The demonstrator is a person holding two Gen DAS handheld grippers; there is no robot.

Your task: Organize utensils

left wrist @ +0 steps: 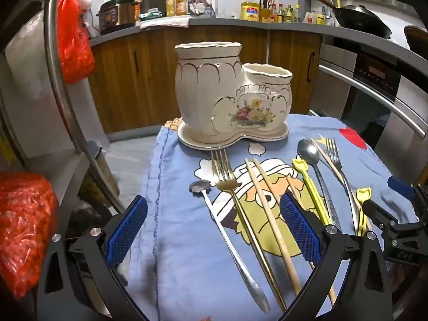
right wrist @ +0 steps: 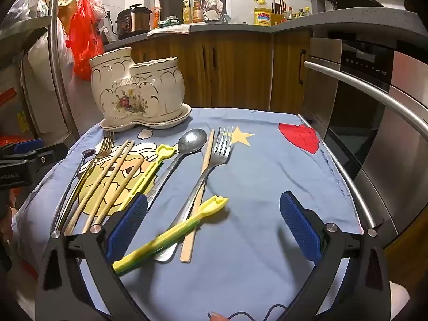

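Observation:
A cream ceramic two-pot utensil holder (left wrist: 230, 93) stands on its saucer at the far side of the blue cloth (left wrist: 187, 267); it also shows in the right wrist view (right wrist: 136, 91). Utensils lie flat on the cloth: a small silver spoon (left wrist: 227, 238), a gold fork (left wrist: 227, 176), wooden chopsticks (left wrist: 270, 214), yellow plastic picks (left wrist: 310, 184), a large spoon (right wrist: 191, 140) and a silver fork (right wrist: 218, 152). My left gripper (left wrist: 214, 230) is open above the small spoon and gold fork. My right gripper (right wrist: 214, 227) is open above a yellow pick (right wrist: 171, 236) and the silver fork's handle.
Wooden kitchen cabinets (left wrist: 149, 80) and a counter with a rice cooker (left wrist: 117, 13) lie beyond the table. A steel oven with a bar handle (right wrist: 374, 93) stands at the right. Red plastic bags (left wrist: 72, 32) hang at the left by a metal rack.

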